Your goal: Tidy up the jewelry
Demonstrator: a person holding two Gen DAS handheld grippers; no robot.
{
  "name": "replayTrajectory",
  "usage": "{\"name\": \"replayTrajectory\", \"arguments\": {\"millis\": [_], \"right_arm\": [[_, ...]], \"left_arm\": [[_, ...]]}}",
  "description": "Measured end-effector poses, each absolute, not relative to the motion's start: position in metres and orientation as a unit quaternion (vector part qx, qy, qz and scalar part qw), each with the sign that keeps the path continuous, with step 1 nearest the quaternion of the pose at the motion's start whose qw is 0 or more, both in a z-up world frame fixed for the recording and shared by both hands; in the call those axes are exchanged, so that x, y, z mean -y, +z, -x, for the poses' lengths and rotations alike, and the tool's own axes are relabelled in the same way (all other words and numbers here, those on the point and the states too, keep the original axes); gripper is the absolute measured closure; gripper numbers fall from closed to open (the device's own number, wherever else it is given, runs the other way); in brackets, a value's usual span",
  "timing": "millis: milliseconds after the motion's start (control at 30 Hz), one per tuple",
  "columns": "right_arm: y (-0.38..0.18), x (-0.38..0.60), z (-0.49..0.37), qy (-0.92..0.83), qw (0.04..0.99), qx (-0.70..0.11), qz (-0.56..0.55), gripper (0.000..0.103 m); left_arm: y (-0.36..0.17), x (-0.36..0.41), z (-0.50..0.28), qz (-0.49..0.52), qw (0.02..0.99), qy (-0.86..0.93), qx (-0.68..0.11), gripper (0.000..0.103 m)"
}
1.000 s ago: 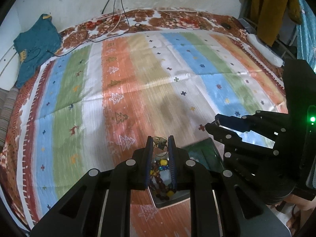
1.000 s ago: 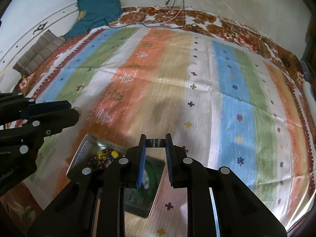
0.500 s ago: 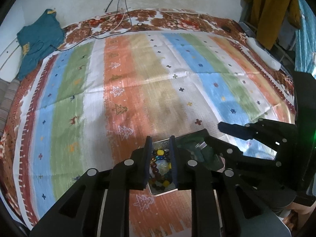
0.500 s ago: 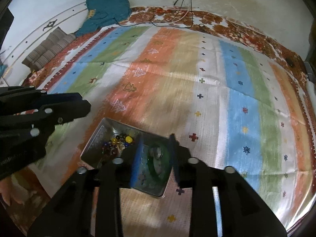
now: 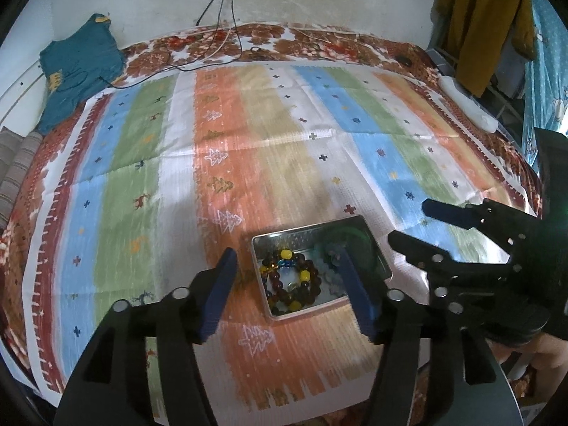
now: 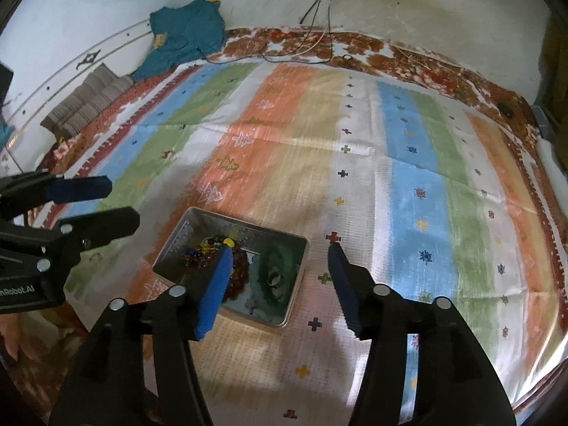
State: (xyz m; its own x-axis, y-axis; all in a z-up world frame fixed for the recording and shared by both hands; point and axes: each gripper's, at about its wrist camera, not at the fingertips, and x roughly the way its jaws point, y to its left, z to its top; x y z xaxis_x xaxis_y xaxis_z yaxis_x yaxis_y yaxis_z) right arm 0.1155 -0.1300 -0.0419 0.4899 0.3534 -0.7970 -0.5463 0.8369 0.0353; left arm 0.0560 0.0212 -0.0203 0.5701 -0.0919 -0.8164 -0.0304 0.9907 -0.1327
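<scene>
A metal tin (image 5: 312, 231) (image 6: 170, 245) lies on the striped cloth. It holds a beaded bracelet (image 5: 289, 280) (image 6: 207, 252) of dark red, yellow and blue beads, and a green bangle (image 5: 358, 241) (image 6: 278, 266). My left gripper (image 5: 285, 266) is open and empty, above and in front of the tin, its fingers on either side. My right gripper (image 6: 280, 255) is open and empty, just right of the tin's green bangle. Each gripper shows in the other's view, the right one (image 5: 419, 223) and the left one (image 6: 113, 202).
The striped cloth (image 5: 248, 149) covers a bed with a floral border. A teal garment (image 5: 74, 67) lies at the far left corner and cables (image 5: 213, 46) run along the far edge. A white remote-like item (image 5: 468, 106) lies at the far right. A mustard cloth (image 5: 486, 17) hangs beyond.
Both grippers have opened wide and drawn back from the tin. The tin with its jewelry now lies free on the cloth, fully in view.
</scene>
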Motion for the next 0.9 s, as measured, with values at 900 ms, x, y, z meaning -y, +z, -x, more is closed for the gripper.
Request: {"name": "replayTrajectory", "arguments": {"millis": [900], "right_arm": [[-0.009, 0.170, -0.077, 0.276, 0.887, -0.364, 0.065, 0.009]], "left_arm": [[-0.001, -0.013, -0.011, 0.055, 0.914, -0.016, -0.402, 0.006]]}}
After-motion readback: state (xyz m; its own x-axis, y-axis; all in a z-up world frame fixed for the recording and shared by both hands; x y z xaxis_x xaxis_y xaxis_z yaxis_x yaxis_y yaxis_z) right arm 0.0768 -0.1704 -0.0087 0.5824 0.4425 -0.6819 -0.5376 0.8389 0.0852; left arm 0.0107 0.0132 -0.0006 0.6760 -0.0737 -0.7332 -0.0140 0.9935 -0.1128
